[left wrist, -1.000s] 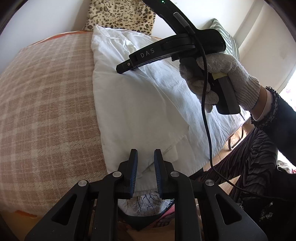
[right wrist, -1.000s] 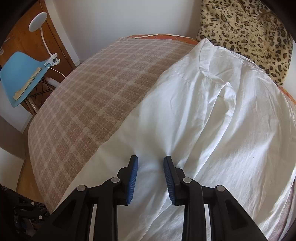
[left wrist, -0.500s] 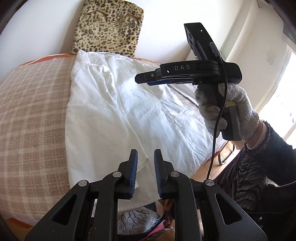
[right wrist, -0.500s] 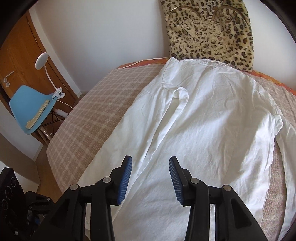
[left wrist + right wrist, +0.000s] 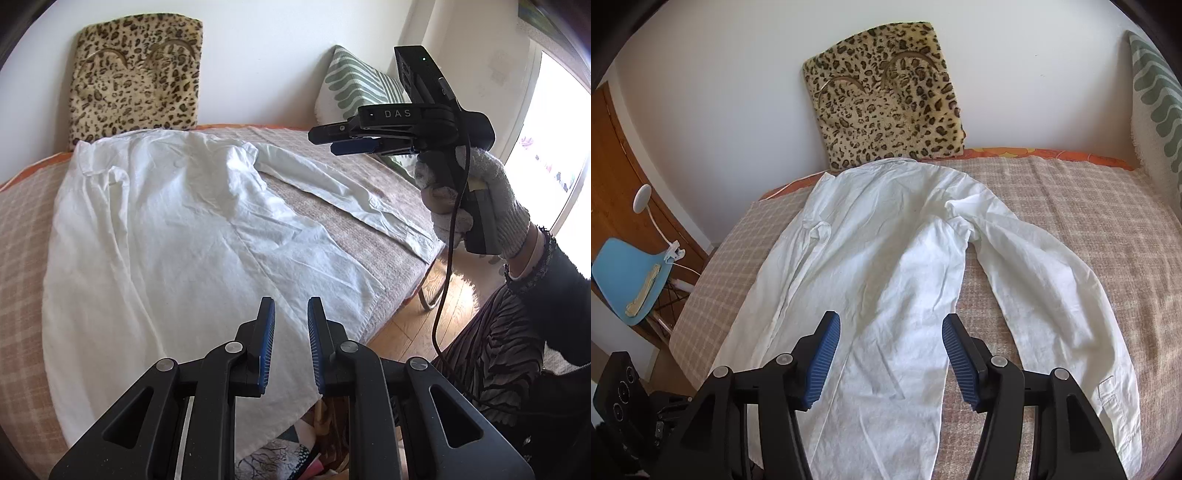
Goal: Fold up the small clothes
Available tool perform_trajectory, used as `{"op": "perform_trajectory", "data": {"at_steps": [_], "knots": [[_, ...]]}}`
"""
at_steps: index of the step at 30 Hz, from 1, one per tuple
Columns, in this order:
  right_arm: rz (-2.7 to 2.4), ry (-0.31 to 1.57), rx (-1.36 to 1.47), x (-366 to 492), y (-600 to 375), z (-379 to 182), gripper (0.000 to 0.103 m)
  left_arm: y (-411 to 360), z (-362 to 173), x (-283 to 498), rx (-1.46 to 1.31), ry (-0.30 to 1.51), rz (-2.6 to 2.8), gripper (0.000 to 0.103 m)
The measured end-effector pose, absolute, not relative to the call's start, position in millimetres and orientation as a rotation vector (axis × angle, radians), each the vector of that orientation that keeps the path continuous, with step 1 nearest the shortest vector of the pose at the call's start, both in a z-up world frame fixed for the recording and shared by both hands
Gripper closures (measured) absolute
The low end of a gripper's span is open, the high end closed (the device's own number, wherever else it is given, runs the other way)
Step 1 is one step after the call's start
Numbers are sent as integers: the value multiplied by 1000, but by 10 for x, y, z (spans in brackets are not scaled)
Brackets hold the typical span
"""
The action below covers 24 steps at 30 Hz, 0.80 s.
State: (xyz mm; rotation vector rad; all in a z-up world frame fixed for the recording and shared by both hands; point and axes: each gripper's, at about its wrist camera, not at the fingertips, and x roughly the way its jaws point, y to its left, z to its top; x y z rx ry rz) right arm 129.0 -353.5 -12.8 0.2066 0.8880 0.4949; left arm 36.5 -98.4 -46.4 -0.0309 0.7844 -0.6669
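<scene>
A white long-sleeved shirt point(image 5: 166, 229) point(image 5: 886, 240) lies flat on the plaid bed cover point(image 5: 22, 221) point(image 5: 1089, 192), collar towards the wall. One sleeve point(image 5: 343, 192) point(image 5: 1052, 288) stretches out to the right, down to the bed's front edge. My left gripper point(image 5: 291, 306) hovers over the shirt's hem, its pads a narrow gap apart with nothing between them. My right gripper point(image 5: 323, 141) point(image 5: 891, 321) is held in a gloved hand point(image 5: 491, 199) well above the bed. Its jaws are opening, and only air is between them.
A leopard-print cushion point(image 5: 136, 74) point(image 5: 890, 96) leans on the wall behind the collar. A green-leaf pillow point(image 5: 358, 88) point(image 5: 1156, 92) stands at the right. A blue chair point(image 5: 628, 280) and a clip lamp point(image 5: 642, 192) are left of the bed. The person's striped trousers point(image 5: 491, 362) are by the wooden floor point(image 5: 406, 321).
Both grippers have drawn back and lifted away from the shirt, so the whole garment now shows. The right jaws have spread wider. The left jaws keep the same narrow gap.
</scene>
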Motion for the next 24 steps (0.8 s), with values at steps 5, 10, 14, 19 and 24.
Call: {"op": "perform_trajectory", "data": {"at_steps": [5,10,14,19,24], "knots": [[431,883,249,1229,-4133,-85,38,-1437,-388,451,20,760,-751,84],[406,866,329,1167,-4719,-92,36,-1945,-323,509,69,735,-844,68],[377,843,391,1050,-5186,-130,33,-2369,-303,570,110,742,-899,68],[329,825,477,951,-5640,-225,29,-2921,-336,644,149,763,-950,68],[246,823,482,843,-5956,-320,28,-3530,-421,678,204,803,-994,61]]}}
